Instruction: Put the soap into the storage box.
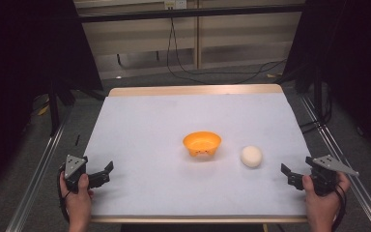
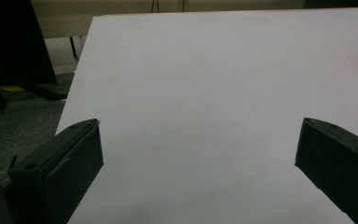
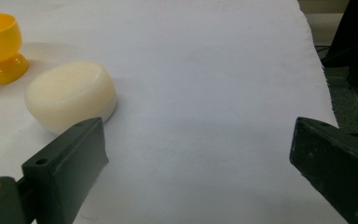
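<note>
No writing can be read on any thing. The table has a white cover and a wooden strip along its far edge; much bare room lies around the things.

The bun, cream-white, round and smooth, lies right of the orange bowl, near it but apart.

The right gripper is near the bun at the right edge, jaws spread, holding nothing. The left gripper is at the left edge, well apart, also released.

Both grippers have black fingers, grey three-cornered top plates and black trailing cables.
</note>
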Motion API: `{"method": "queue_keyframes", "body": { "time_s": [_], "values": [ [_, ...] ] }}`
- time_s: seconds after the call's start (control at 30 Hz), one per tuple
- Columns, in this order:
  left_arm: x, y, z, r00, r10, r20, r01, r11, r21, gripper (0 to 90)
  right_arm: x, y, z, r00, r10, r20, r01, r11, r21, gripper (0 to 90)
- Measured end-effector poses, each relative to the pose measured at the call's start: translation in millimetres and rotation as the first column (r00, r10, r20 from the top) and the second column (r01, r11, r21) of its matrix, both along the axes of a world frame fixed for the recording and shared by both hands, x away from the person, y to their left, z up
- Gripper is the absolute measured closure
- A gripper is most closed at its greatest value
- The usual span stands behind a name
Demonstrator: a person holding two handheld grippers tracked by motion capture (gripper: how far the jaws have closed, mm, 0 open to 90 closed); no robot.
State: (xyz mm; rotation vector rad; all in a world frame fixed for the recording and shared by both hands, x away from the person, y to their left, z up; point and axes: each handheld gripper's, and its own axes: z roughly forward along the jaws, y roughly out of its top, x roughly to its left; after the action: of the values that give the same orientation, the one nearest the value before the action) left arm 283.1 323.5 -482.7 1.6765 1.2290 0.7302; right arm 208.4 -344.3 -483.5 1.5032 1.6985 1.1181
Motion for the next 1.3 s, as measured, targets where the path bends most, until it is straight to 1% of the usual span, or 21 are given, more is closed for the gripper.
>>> {"method": "queue_keyframes", "body": {
  "time_s": [0.13, 0.17, 0.23, 0.4, 0.53, 0.67, 0.77, 0.8, 0.87, 0.9, 0.93, 0.97, 1.03, 1.07, 1.1, 1.13, 1.17, 1.2, 1.23, 1.27, 1.3],
  "values": [
    [-0.3, 1.1, 0.1, 1.0000, -0.002, 0.003, 0.002, 1.0000, 0.000, 0.7, 0.1, 0.4, 0.8, 0.9999, 0.009, -0.007, -0.009, 0.9999, -0.006, 4.7],
    [-0.2, 1.2, 0.0, 1.0000, 0.001, 0.002, -0.001, 1.0000, -0.006, 0.7, 1.5, 2.5, 1.6, 0.9994, 0.011, -0.032, -0.011, 0.9996, -0.024, 5.8],
    [0.1, 1.9, 0.0, 1.0000, -0.004, -0.002, 0.004, 0.9999, -0.014, 0.7, 2.4, 4.9, 3.6, 0.9984, 0.023, -0.051, -0.025, 0.9990, -0.037, 8.1],
    [0.2, 1.0, -0.1, 1.0000, -0.004, -0.003, 0.004, 0.9999, -0.010, 0.8, 6.3, 8.4, 6.5, 0.9947, 0.057, -0.085, -0.061, 0.9971, -0.047, 9.6],
    [0.1, 1.4, 0.0, 1.0000, -0.007, -0.004, 0.007, 0.9999, -0.007, 0.9, 14.2, 12.6, 9.6, 0.9852, 0.092, -0.145, -0.100, 0.9939, -0.048, 9.7],
    [0.3, 0.9, -0.1, 1.0000, -0.005, -0.003, 0.005, 1.0000, -0.009, 0.9, 20.1, 16.4, 15.7, 0.9799, 0.111, -0.166, -0.123, 0.9903, -0.064, 9.7],
    [0.2, 1.8, 0.0, 1.0000, -0.008, -0.004, 0.008, 0.9999, -0.009, 0.9, 28.3, 20.6, 23.2, 0.9701, 0.137, -0.200, -0.154, 0.9857, -0.068, 9.3],
    [0.2, 1.8, 0.0, 1.0000, -0.008, -0.004, 0.008, 0.9999, -0.009, 0.9, 28.3, 20.6, 23.2, 0.9701, 0.137, -0.200, -0.154, 0.9857, -0.068, 9.3],
    [0.3, 1.7, 0.0, 0.9999, -0.010, -0.005, 0.010, 0.9999, -0.009, 0.9, 34.7, 23.4, 27.7, 0.9625, 0.153, -0.224, -0.174, 0.9819, -0.076, 6.3],
    [0.3, 1.7, 0.0, 0.9999, -0.010, -0.005, 0.010, 0.9999, -0.009, 0.9, 34.7, 23.4, 27.7, 0.9625, 0.153, -0.224, -0.174, 0.9819, -0.076, 6.3],
    [0.5, 1.8, -0.1, 0.9999, -0.009, -0.006, 0.009, 0.9999, -0.014, 0.9, 38.1, 25.1, 30.8, 0.9568, 0.162, -0.242, -0.186, 0.9791, -0.081, 3.5],
    [0.5, 1.8, -0.1, 0.9999, -0.009, -0.006, 0.009, 0.9999, -0.014, 0.9, 39.8, 26.0, 32.3, 0.9539, 0.166, -0.250, -0.190, 0.9786, -0.078, 3.3],
    [0.6, 2.5, 0.1, 0.9999, -0.013, -0.010, 0.013, 0.9999, -0.009, 0.9, 43.6, 27.3, 34.5, 0.9481, 0.183, -0.260, -0.209, 0.9750, -0.077, 2.1],
    [0.8, 2.7, 0.1, 0.9998, -0.015, -0.012, 0.015, 0.9999, -0.008, 0.9, 43.6, 27.3, 34.5, 0.9481, 0.183, -0.260, -0.209, 0.9750, -0.077, 2.1],
    [1.1, 2.5, -0.1, 0.9997, -0.017, -0.015, 0.016, 0.9998, -0.013, 0.9, 47.2, 29.5, 36.0, 0.9413, 0.188, -0.280, -0.218, 0.9728, -0.078, 1.7],
    [1.1, 2.5, -0.1, 0.9997, -0.017, -0.015, 0.016, 0.9998, -0.013, 0.9, 48.9, 30.2, 36.4, 0.9375, 0.195, -0.288, -0.227, 0.9707, -0.080, 1.6],
    [1.2, 2.6, 0.0, 0.9997, -0.018, -0.016, 0.018, 0.9998, -0.013, 0.9, 48.9, 30.2, 36.4, 0.9375, 0.195, -0.288, -0.227, 0.9707, -0.080, 1.6],
    [1.2, 2.6, -0.1, 0.9997, -0.018, -0.016, 0.018, 0.9998, -0.013, 0.9, 50.1, 31.7, 36.7, 0.9340, 0.196, -0.299, -0.227, 0.9709, -0.075, 1.5],
    [1.2, 2.6, 0.0, 0.9997, -0.018, -0.016, 0.018, 0.9997, -0.013, 0.9, 53.1, 33.5, 36.0, 0.9263, 0.211, -0.312, -0.242, 0.9683, -0.063, 1.3],
    [1.2, 2.6, -0.1, 0.9997, -0.018, -0.016, 0.018, 0.9997, -0.013, 0.9, 53.1, 33.5, 36.0, 0.9263, 0.211, -0.312, -0.242, 0.9683, -0.063, 1.3],
    [1.2, 2.5, -0.1, 0.9997, -0.018, -0.016, 0.018, 0.9997, -0.014, 0.9, 55.7, 35.9, 35.3, 0.9195, 0.229, -0.319, -0.258, 0.9648, -0.051, 1.3]
  ]
}}
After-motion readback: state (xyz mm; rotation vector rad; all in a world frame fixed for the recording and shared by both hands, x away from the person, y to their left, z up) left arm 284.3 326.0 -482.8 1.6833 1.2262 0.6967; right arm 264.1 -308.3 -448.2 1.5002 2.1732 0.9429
